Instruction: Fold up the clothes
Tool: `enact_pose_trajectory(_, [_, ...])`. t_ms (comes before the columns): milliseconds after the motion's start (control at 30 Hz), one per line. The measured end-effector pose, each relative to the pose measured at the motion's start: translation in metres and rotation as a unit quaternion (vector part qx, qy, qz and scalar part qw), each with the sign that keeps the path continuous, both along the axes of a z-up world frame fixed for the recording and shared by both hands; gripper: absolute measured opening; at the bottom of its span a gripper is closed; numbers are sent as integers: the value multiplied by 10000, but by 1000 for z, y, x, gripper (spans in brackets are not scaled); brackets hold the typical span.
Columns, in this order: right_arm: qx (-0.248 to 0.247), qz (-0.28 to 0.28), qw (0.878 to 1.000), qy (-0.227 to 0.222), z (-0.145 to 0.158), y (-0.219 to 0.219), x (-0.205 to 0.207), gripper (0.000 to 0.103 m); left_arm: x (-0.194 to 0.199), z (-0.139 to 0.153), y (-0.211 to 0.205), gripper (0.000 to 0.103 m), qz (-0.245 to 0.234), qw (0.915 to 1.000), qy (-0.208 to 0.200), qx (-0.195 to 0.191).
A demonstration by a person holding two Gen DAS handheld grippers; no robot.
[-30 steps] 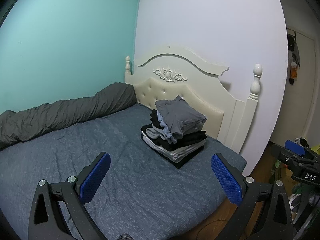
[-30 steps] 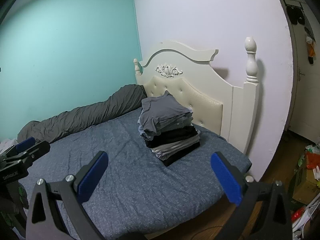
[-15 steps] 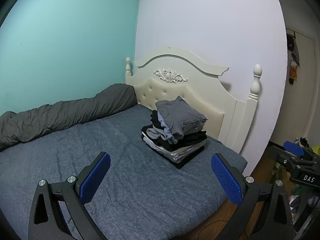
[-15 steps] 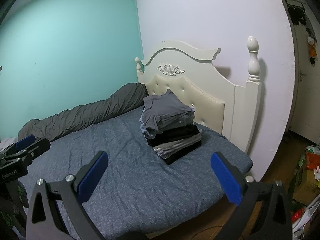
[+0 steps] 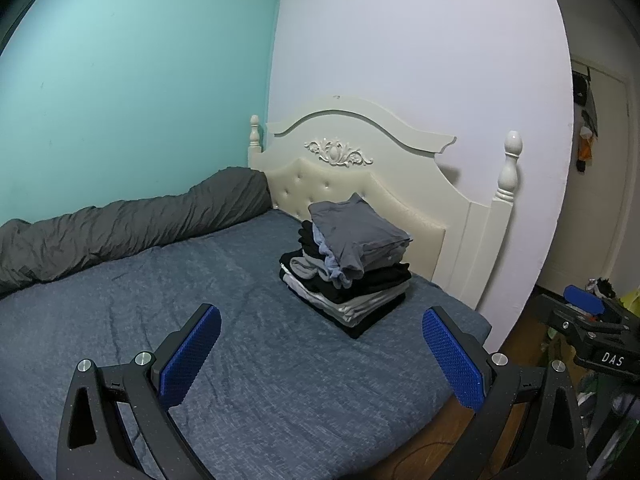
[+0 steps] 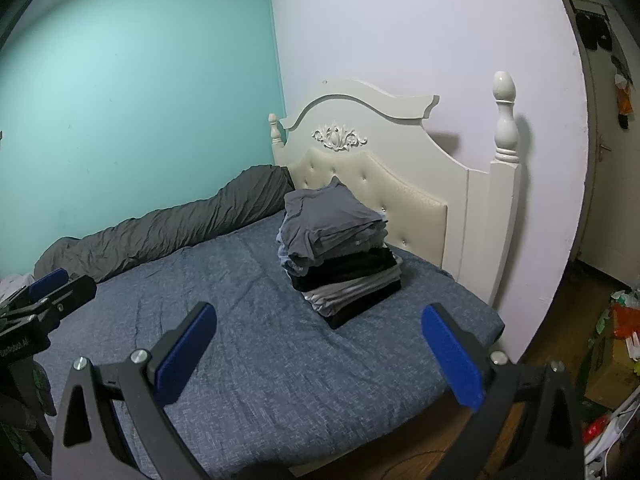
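Only the right wrist view shows floor clutter (image 6: 616,344) beside the bed (image 6: 240,340).

Bed and both grippers only partly in frame

The bed (image 5: 132,332) runs off the left and lower edges of both views, its foot unseen; the rolled grey duvet (image 5: 120,228) is cut at the left edge in the left wrist view. The lower layers of the clothes stack (image 6: 340,256) show only as edges, garment types unreadable. The right gripper (image 5: 588,320) is clipped by the frame's right side, the left gripper (image 6: 36,304) by the opposite frame's left; floor clutter (image 6: 616,332) stays indistinct
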State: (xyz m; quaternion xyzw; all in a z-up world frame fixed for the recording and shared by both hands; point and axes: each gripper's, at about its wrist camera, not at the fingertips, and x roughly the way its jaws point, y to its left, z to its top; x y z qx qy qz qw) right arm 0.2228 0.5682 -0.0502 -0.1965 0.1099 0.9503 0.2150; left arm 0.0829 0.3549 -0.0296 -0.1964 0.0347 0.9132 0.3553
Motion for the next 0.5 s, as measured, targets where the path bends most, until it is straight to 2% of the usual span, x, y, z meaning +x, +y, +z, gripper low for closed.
enact_pose_trajectory(500, [-12, -27, 10000, 18, 0, 3, 3, 103, -2, -4, 0, 103, 7, 10000, -90, -23])
